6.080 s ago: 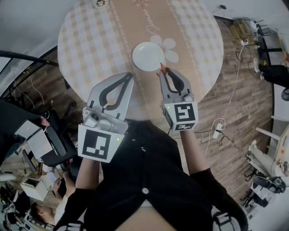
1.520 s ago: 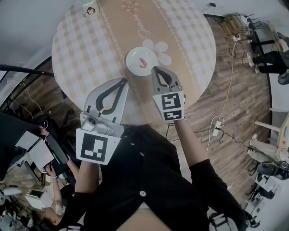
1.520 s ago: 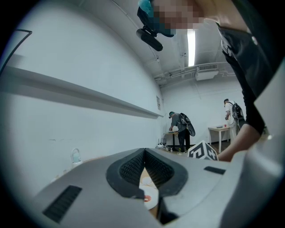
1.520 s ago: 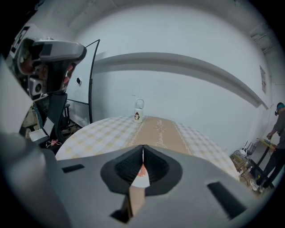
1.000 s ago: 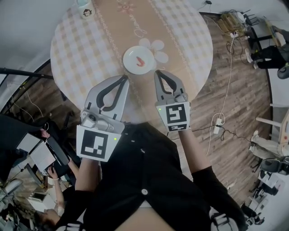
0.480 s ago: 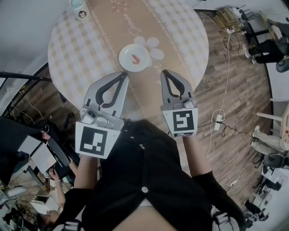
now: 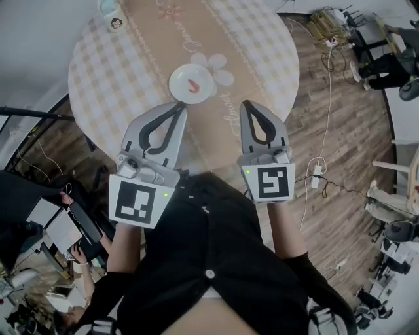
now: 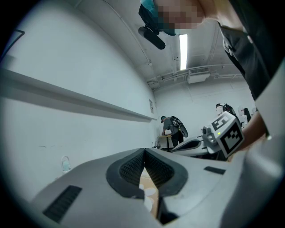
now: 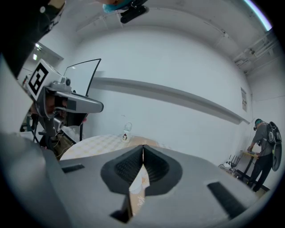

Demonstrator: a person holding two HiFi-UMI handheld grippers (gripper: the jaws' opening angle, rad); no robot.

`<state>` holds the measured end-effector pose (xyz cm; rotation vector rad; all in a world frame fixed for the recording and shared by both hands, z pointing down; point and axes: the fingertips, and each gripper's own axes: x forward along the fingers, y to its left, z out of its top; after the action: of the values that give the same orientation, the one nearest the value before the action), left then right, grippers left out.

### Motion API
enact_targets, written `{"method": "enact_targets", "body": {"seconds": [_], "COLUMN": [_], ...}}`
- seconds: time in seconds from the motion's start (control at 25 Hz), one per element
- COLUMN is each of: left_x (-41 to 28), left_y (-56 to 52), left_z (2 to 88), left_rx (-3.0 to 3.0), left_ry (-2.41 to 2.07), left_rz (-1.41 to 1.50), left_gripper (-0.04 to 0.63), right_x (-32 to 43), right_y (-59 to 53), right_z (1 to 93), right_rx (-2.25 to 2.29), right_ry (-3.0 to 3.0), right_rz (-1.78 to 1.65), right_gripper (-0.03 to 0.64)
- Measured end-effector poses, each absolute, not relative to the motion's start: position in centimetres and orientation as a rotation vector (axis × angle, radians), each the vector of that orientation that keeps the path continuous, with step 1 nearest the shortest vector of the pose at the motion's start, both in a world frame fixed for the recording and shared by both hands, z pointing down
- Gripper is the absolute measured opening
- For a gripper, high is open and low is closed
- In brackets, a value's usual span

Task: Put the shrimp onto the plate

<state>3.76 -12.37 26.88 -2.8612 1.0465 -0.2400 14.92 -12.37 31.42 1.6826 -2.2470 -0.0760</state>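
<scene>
The shrimp (image 7: 192, 84) lies on the plate (image 7: 177, 92), around the middle of the table (image 7: 118, 72). A mug (image 7: 112, 16) stands at the far left edge. The left gripper (image 7: 181, 106) is just near of the plate, and the right gripper (image 7: 247, 105) is to its right.

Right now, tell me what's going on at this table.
A person holds the left hand-held gripper and the right hand-held gripper above the near side of a round table. The shrimp lies on the white plate, so the task looks done. Both are shut with nothing between their jaws, tips short of the plate and touching nothing. A small mug stands at the table's far edge.
</scene>
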Motion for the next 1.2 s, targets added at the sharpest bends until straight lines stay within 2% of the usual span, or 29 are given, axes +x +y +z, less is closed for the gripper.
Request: {"method": "enact_targets", "body": {"seconds": [1.2], "left_x": [4.25], "left_y": [-12.6], "left_z": [26.57], "left_rx": [-2.843], "left_ry": [1.043], "left_rz": [-0.24], "left_gripper": [0.003], "right_x": [14.5], "right_y": [-12.48], "right_z": [30.62], "right_rx": [1.666], "right_ry": [-2.265], "right_rz": [-0.105], "right_gripper": [0.002]}}
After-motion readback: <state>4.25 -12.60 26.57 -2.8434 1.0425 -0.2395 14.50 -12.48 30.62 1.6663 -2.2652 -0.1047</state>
